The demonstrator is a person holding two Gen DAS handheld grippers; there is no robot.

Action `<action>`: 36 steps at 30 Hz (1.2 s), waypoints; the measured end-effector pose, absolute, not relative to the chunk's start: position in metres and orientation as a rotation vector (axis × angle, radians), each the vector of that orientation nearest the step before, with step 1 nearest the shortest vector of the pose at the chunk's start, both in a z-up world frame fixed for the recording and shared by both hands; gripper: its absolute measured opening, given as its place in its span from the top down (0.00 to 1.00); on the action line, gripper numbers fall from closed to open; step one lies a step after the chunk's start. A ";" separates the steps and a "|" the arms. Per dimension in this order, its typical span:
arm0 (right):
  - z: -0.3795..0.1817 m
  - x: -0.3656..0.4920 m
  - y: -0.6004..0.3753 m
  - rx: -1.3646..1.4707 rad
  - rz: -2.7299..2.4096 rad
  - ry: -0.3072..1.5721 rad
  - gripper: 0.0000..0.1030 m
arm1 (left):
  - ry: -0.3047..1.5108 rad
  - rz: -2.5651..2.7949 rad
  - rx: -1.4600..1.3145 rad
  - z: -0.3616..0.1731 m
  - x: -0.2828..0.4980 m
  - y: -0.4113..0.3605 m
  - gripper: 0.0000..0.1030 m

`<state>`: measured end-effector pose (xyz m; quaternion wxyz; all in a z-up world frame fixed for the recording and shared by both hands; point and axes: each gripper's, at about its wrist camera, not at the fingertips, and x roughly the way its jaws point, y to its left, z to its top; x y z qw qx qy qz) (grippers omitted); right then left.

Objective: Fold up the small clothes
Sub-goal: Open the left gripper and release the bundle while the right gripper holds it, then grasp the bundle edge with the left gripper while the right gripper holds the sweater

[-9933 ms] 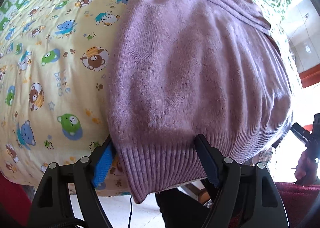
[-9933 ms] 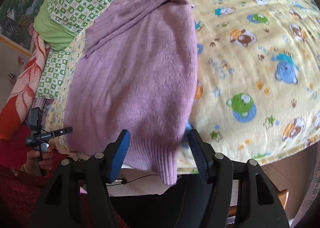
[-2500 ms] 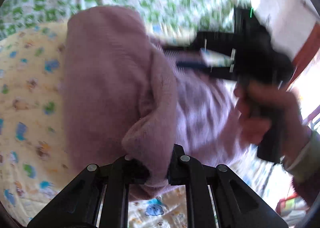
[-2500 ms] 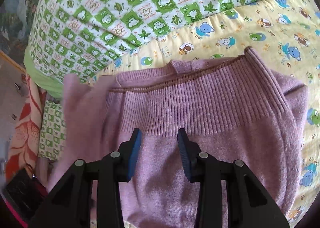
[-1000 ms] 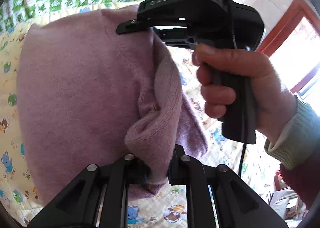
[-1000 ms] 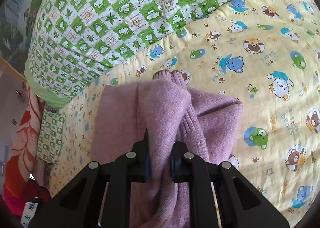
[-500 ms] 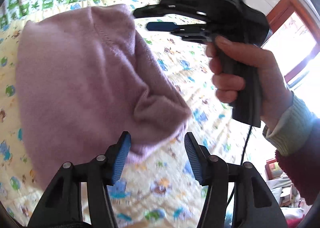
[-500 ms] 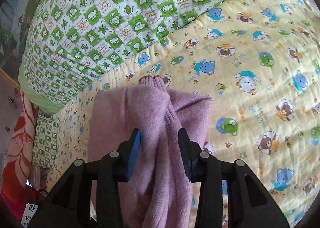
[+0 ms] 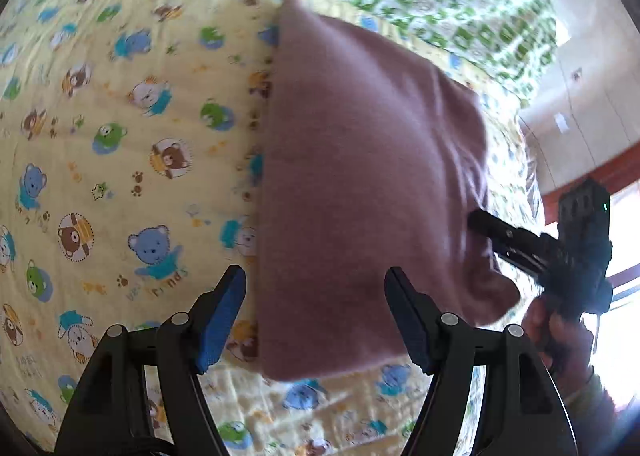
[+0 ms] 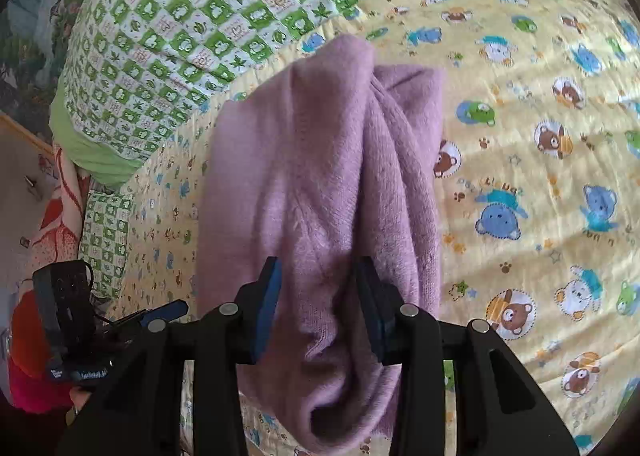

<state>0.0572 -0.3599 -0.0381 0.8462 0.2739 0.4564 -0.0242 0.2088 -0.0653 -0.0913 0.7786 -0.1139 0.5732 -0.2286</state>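
Note:
A folded purple knit sweater (image 9: 360, 176) lies on the yellow bear-print bedsheet (image 9: 120, 136). My left gripper (image 9: 316, 292) is open, its jaws wide apart just above the sweater's near edge, holding nothing. In the right wrist view the sweater (image 10: 320, 184) lies bunched in long folds. My right gripper (image 10: 318, 280) is open, its blue pads either side of a raised fold at the near end, not pinching it. The right gripper also shows in the left wrist view (image 9: 500, 236) at the sweater's right edge.
A green-and-white checked quilt (image 10: 192, 16) lies along the far side of the bed. The bed's edge runs near the bottom of both views. The left gripper's body (image 10: 80, 320) shows at lower left in the right wrist view. Red fabric (image 10: 28, 356) is beside it.
Both grippers let go of the sweater and opened. They have drawn back toward the near edge, and the folded sweater now rests on the sheet.

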 end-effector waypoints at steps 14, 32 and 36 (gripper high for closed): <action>0.004 0.024 -0.371 0.576 -0.084 0.881 0.89 | 1.295 -0.517 -0.205 -0.106 0.231 -0.130 0.27; -0.001 0.046 -0.387 0.472 -0.254 0.845 0.43 | 1.245 -0.506 -0.186 -0.085 0.271 -0.131 0.22; 0.005 0.083 -0.404 0.465 -0.260 0.837 0.43 | 1.223 -0.490 -0.170 -0.082 0.306 -0.143 0.22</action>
